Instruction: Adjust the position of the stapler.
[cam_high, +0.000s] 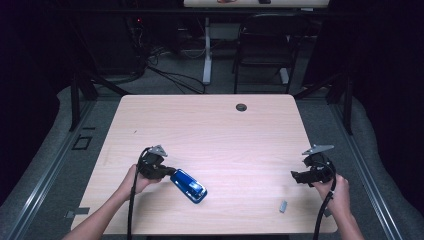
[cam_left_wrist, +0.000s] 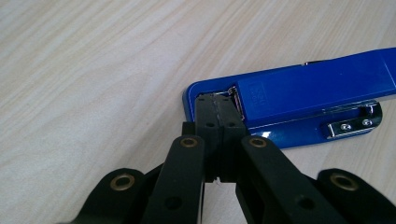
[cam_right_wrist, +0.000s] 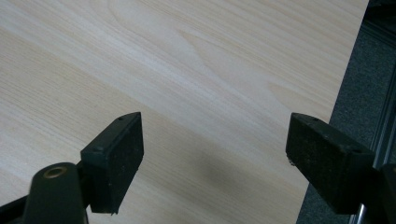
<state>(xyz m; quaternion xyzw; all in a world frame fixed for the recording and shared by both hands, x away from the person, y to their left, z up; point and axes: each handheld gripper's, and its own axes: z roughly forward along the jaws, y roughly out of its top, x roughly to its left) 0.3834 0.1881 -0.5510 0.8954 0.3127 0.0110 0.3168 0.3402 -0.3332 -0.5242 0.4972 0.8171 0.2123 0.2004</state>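
My left gripper (cam_left_wrist: 218, 103) has its jaws shut tight, tips on the back end of the blue stapler (cam_high: 189, 185) lying on the counter (cam_high: 210, 130), so a push could slide it away, while my right gripper (cam_right_wrist: 212, 154) waits wide open.

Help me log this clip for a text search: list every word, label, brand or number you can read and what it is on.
Nothing can be read.
Blue stapler: a small embossed mark on its top near the closed left gripper, too blurred to make out.
Small grey piece on the table: no lettering to be seen.
Right gripper: plain black pads, unmarked.
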